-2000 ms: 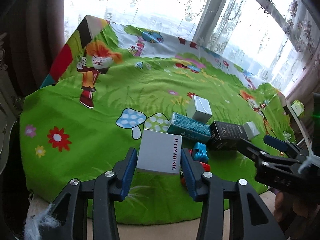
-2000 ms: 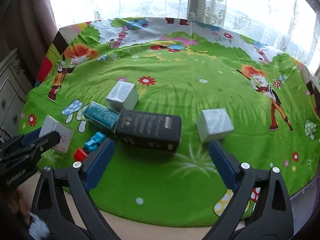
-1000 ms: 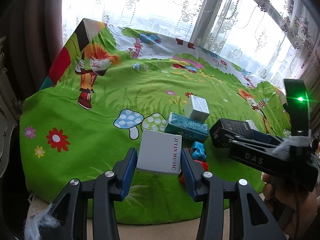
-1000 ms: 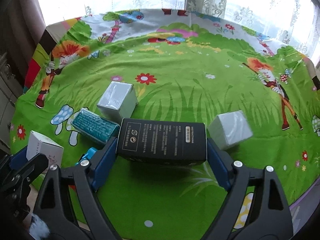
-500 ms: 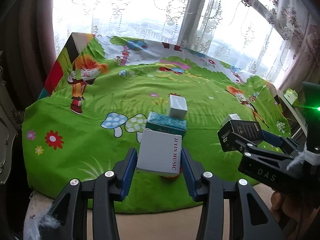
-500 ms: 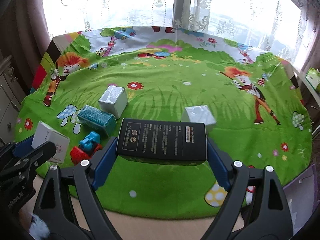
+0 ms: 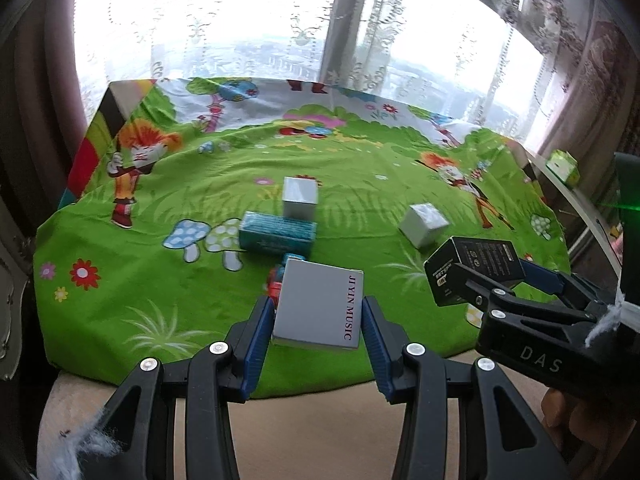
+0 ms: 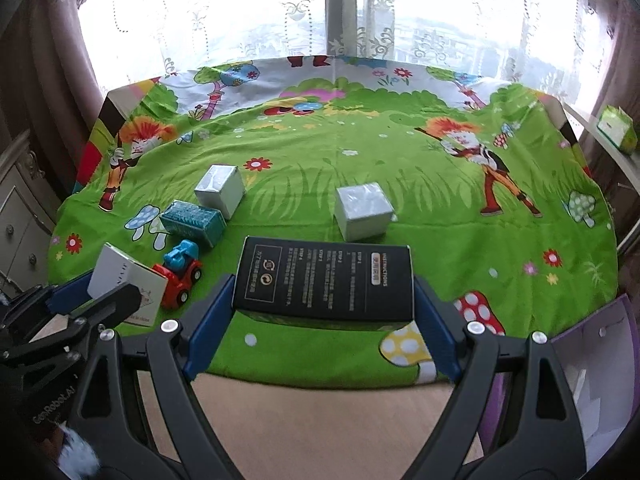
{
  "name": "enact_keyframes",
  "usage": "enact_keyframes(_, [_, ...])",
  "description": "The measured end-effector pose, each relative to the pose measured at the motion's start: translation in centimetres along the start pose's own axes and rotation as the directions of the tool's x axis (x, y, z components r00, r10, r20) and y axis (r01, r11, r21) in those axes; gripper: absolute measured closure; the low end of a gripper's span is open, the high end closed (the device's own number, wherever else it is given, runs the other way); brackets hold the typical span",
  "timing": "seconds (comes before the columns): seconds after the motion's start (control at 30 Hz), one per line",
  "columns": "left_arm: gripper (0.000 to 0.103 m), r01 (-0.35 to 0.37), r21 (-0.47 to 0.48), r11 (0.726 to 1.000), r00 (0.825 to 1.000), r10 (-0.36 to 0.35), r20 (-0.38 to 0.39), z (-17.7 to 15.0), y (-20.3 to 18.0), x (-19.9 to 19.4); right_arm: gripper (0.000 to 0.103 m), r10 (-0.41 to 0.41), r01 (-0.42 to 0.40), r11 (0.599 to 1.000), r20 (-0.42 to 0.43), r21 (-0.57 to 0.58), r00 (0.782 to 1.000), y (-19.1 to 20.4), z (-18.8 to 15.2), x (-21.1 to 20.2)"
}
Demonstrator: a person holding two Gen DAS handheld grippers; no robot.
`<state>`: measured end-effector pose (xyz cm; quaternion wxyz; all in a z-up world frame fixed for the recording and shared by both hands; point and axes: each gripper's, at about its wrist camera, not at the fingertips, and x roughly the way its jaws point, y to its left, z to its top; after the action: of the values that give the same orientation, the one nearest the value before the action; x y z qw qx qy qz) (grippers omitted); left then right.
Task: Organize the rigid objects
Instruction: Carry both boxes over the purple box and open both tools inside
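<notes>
Both grippers carry boxes above the near edge of the green cartoon-print cloth [image 8: 360, 160].
The left gripper [image 7: 318, 322] clamps a white cardboard box [image 7: 320, 306] lettered "JIYIN MUSIC"; the right gripper [image 8: 322, 300] grasps a black printed carton [image 8: 324, 280]. Only the right view shows the red-and-blue toy truck [image 8: 180, 274] whole, left of its fingers; the left view mostly hides it, seemingly behind the box.

Black tool [image 7: 318, 314] frames, blue pads [image 7: 256, 336], silver screws.
</notes>
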<state>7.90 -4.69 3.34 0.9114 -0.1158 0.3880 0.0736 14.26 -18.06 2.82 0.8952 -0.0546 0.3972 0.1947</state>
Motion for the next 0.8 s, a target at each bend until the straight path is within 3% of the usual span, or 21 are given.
enact_keyframes(0.47, [0.057,0.112,0.141,0.984,0.993,-0.105,-0.052,-1.1,-7.9,-0.4,0.016,0.004,-0.005,0.989,0.007,0.151,1.0,-8.0,-3.2,-4.3])
enact_keyframes(0.8, [0.057,0.227,0.252,0.941,0.972,-0.203,-0.118,-2.4,-14.6,-0.8,0.016,-0.106,0.108,0.956,-0.024,0.273,0.994,-17.5,-7.4,-7.2])
